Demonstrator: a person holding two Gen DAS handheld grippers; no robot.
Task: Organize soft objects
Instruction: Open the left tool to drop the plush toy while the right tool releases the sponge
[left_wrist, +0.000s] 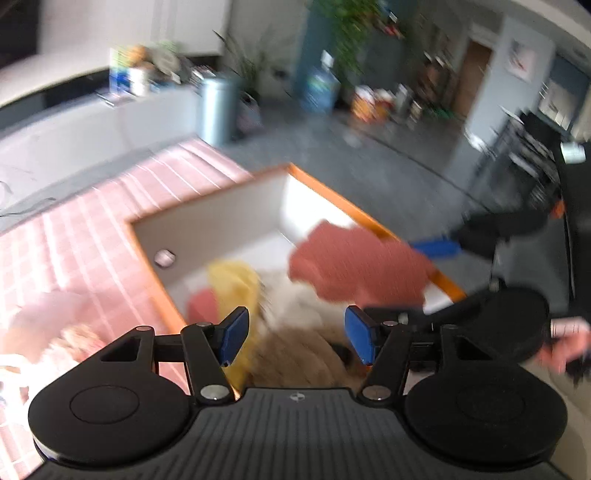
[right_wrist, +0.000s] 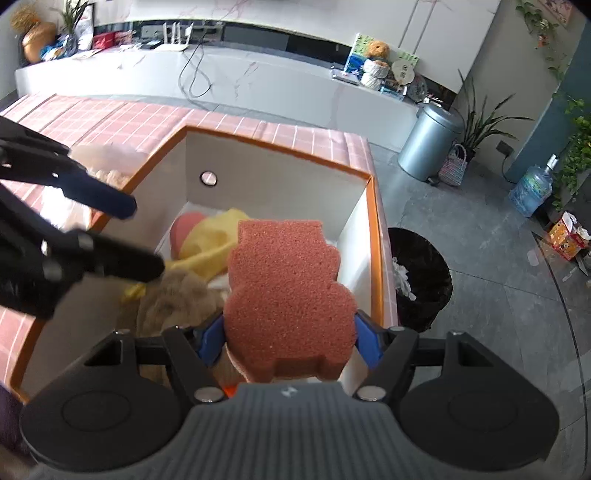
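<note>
the red sponge (right_wrist: 288, 295) is clamped between the right gripper (right_wrist: 290, 338) pads, above the orange-rimmed box (right_wrist: 376, 236). the left gripper (left_wrist: 295, 338) is spread wide, empty. release over the yellow cloth (right_wrist: 210, 240) is judged next.

The sponge (right_wrist: 288, 299) is salmon red with a speckled, porous face. The box (right_wrist: 280, 184) is white inside with an orange rim. In it lie a yellow cloth (right_wrist: 210, 240), a tan plush (right_wrist: 173, 295) and a second red sponge (right_wrist: 184, 229). The tabletop (right_wrist: 122, 118) wears a pink cloth crossed by white grid lines. Each hand-held gripper is black with blue pads: the right (right_wrist: 288, 341), the left (left_wrist: 295, 336). On the grey floor (right_wrist: 480, 236), a silver bin (right_wrist: 428, 144) stands far right and a black bin (right_wrist: 424, 280) near right.
</note>
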